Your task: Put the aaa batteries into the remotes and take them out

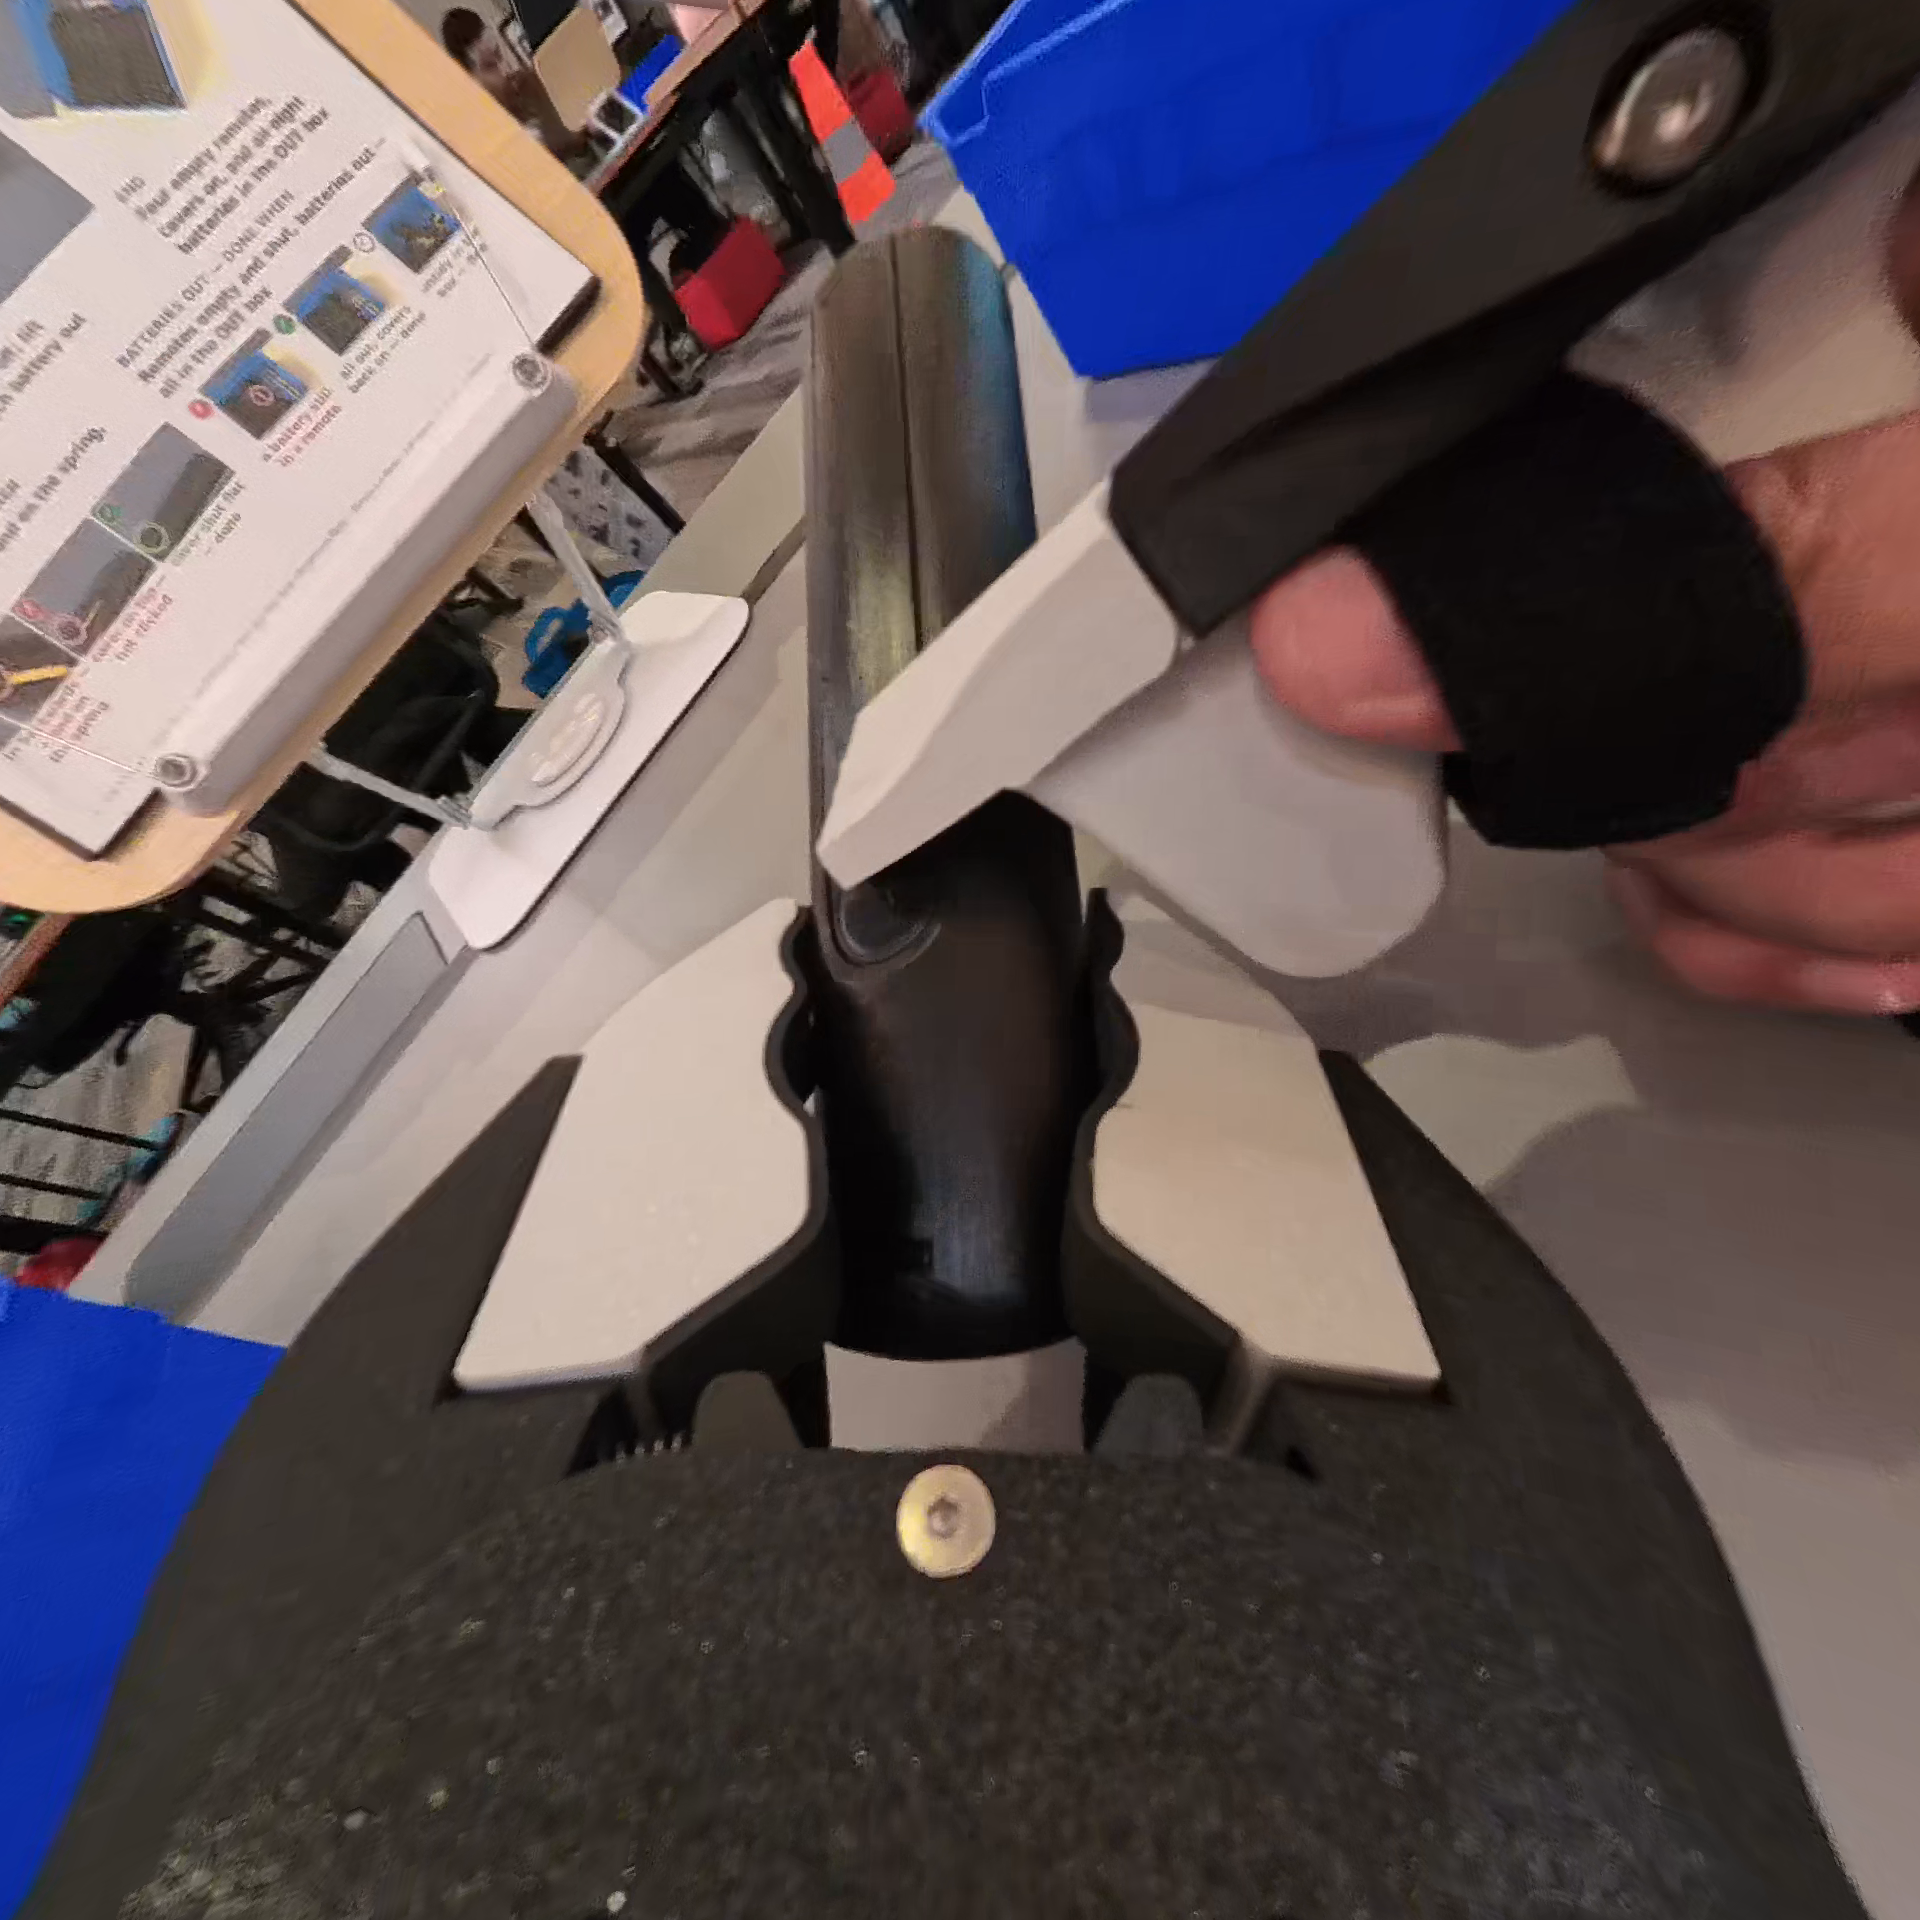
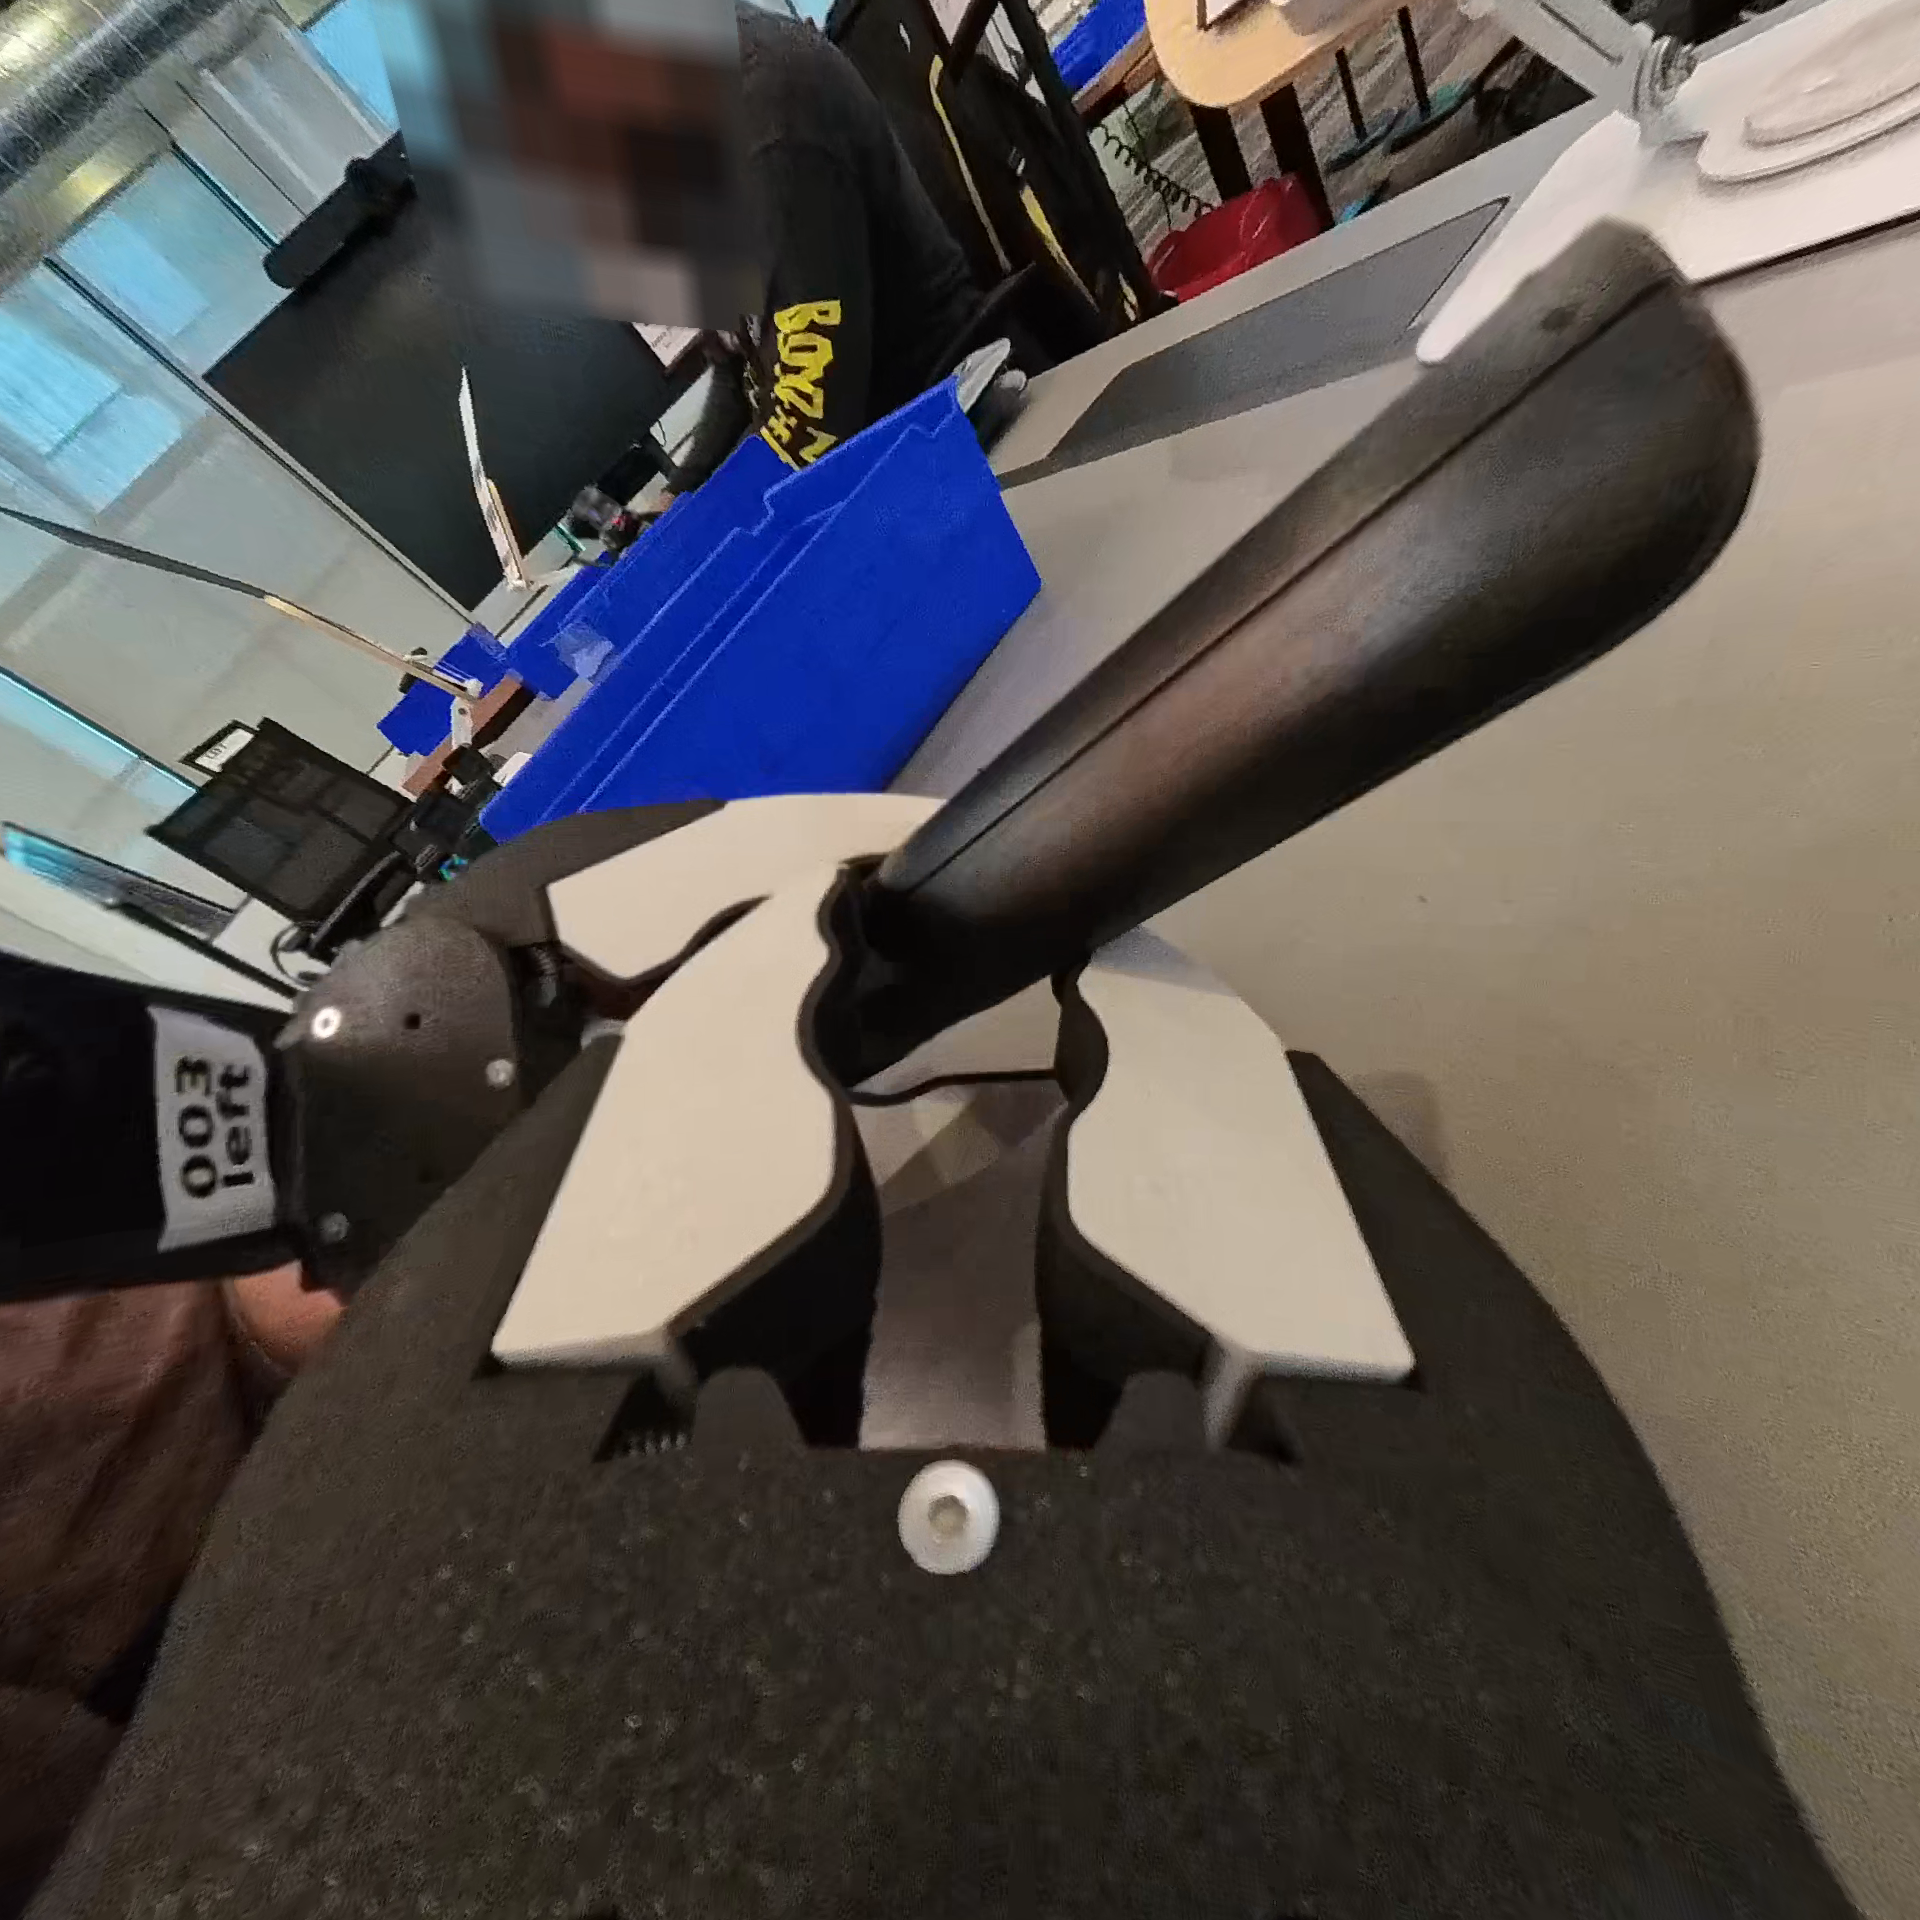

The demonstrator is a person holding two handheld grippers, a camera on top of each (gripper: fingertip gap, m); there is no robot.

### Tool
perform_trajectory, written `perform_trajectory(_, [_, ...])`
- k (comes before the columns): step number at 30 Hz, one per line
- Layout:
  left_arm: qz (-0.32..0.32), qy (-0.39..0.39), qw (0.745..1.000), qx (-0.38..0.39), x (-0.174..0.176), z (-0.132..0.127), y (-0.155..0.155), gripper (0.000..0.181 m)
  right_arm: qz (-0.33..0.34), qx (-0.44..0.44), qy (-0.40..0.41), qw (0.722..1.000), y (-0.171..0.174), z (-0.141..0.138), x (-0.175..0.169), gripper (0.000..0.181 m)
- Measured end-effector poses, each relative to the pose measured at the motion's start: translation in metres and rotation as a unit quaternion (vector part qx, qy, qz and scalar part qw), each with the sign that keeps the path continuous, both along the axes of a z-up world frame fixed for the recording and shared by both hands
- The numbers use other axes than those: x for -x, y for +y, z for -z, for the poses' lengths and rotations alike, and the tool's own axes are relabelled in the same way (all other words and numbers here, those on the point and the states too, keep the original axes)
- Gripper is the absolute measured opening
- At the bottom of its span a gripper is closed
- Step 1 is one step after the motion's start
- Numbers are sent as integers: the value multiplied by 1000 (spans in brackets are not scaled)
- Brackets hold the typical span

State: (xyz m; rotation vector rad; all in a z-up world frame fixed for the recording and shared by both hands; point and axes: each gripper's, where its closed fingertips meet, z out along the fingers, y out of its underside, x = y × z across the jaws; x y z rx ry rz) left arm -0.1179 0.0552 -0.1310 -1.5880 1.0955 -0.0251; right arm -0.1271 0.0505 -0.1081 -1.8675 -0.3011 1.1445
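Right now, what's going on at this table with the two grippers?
A person is working on a black remote with two hand-held grippers. The left gripper has its jaws clamped on one end of the remote, holding it out over the grey table. The right gripper has its jaws open, with one pale finger pressed against the remote's back near the seam. No batteries are visible, and the cover looks closed. A blue bin sits nearby.

My grey matte worktop (image 2: 1558, 1039) carries a blue plastic bin (image 2: 831, 644). A laminated printed instruction sheet on a rounded plywood board (image 1: 312, 416) stands on a white flat base plate (image 1: 623, 727). A person in a black sweatshirt (image 2: 831, 260) sits beyond.
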Motion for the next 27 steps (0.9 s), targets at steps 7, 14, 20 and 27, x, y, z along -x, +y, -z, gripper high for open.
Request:
perform_trajectory(7, [12,-29,999,-19,0,-9,-1,51,-28,-10,50,998,-6,-13,3,30])
perform_trajectory(14, [79,-122,982,119,-4,-2,-6,64,-60,32,138,988,-4,-13,-4,24])
perform_trajectory(20, [104,-89,984,112,-4,4,-8,61,-96,77,200,972,-11,-13,-2,23])
perform_trajectory(27, [116,-56,980,154,-2,14,-11,60,-109,133,146,974,-10,8,-5,31])
